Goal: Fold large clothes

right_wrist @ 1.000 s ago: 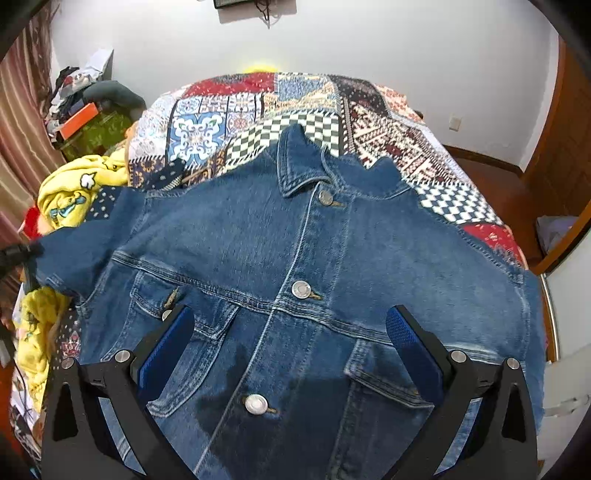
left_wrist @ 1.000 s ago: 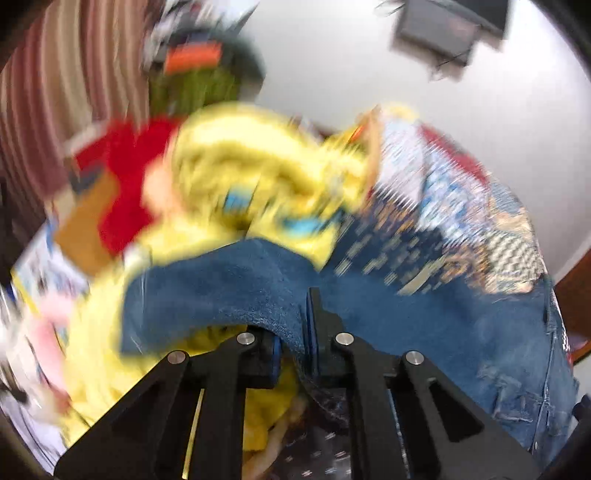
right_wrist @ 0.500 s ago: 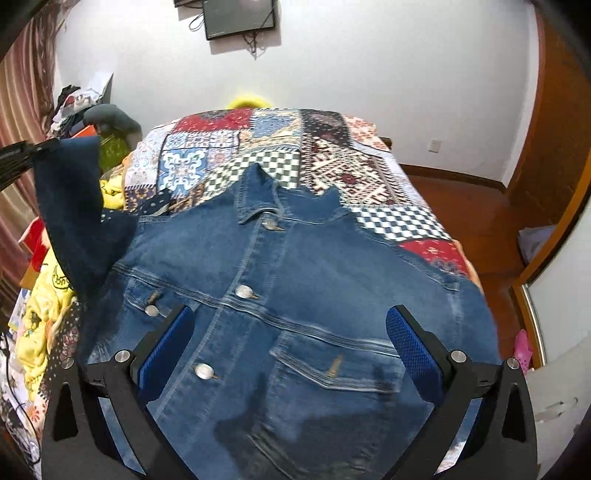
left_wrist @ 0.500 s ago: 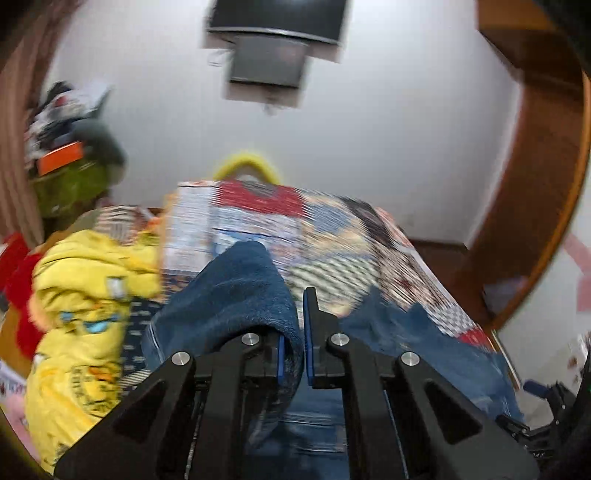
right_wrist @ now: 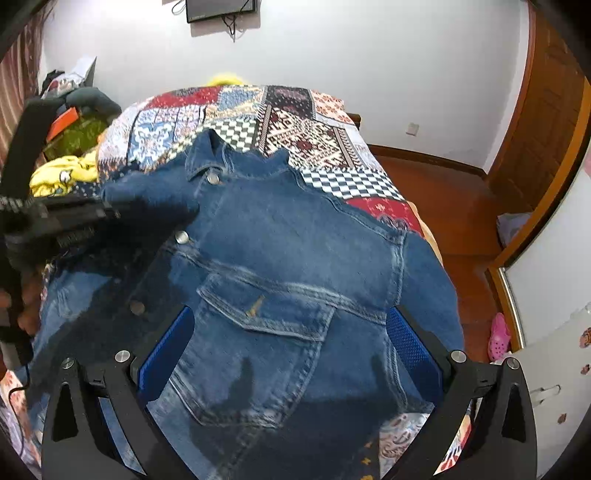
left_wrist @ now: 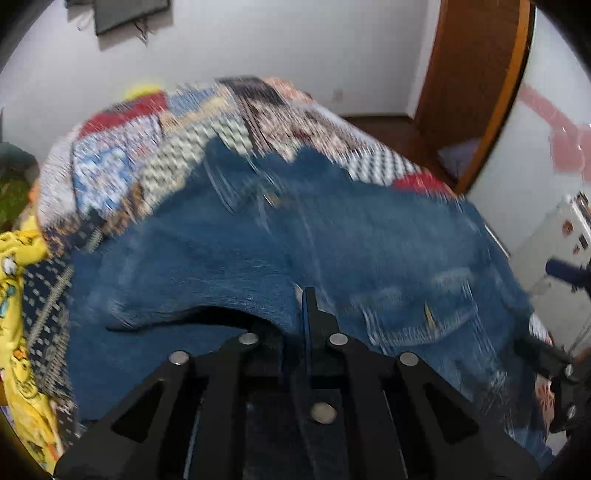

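A blue denim jacket [right_wrist: 295, 258] lies front up on a patchwork bedspread [right_wrist: 295, 125], collar toward the far wall. My left gripper [left_wrist: 295, 314] is shut on the jacket's left sleeve [left_wrist: 192, 273] and holds it folded over the jacket's chest [left_wrist: 369, 236]. In the right wrist view the left gripper [right_wrist: 107, 212] shows at the left with the sleeve [right_wrist: 155, 195] draped from it. My right gripper [right_wrist: 291, 347] is open and empty, hovering above the jacket's pocket [right_wrist: 266, 306]. It shows at the right edge of the left wrist view [left_wrist: 561, 269].
A yellow garment [left_wrist: 18, 258] lies at the bed's left side, with a pile of clutter [right_wrist: 74, 110] behind it. A wall screen [right_wrist: 221, 9] hangs above. A wooden door [right_wrist: 546, 122], wooden floor [right_wrist: 458, 206] and a white cabinet [right_wrist: 554, 295] stand at the right.
My left gripper has swung the sleeve from the bed's left side up and across onto the jacket front. My right gripper has shifted right and toward the jacket's right pocket, still open.
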`<action>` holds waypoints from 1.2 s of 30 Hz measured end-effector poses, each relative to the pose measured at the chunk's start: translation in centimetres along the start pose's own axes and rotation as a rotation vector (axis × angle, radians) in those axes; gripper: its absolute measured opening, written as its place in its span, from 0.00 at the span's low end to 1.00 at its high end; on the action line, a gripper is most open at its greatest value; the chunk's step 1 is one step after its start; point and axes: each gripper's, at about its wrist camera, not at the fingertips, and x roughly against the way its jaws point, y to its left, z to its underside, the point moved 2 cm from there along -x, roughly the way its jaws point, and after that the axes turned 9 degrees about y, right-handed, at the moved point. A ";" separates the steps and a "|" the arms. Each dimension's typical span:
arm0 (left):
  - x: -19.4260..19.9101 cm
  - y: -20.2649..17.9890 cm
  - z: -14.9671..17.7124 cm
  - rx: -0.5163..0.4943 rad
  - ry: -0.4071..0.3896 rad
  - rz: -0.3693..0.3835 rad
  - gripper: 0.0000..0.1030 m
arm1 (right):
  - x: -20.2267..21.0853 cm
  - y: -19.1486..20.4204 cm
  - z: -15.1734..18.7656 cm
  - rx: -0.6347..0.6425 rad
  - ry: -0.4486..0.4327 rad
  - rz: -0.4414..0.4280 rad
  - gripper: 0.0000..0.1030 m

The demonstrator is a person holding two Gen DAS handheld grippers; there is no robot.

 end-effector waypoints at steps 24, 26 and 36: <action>7.8 12.8 8.8 0.135 -0.039 -0.156 0.82 | 0.5 9.9 -4.1 0.229 -0.051 -0.025 1.00; 8.1 15.3 9.7 0.168 -0.035 -0.188 0.82 | -0.5 12.4 -4.8 0.277 -0.044 -0.041 1.00; 5.6 21.4 13.1 0.249 0.012 -0.232 0.81 | -7.0 22.3 -7.4 0.482 0.028 -0.031 0.98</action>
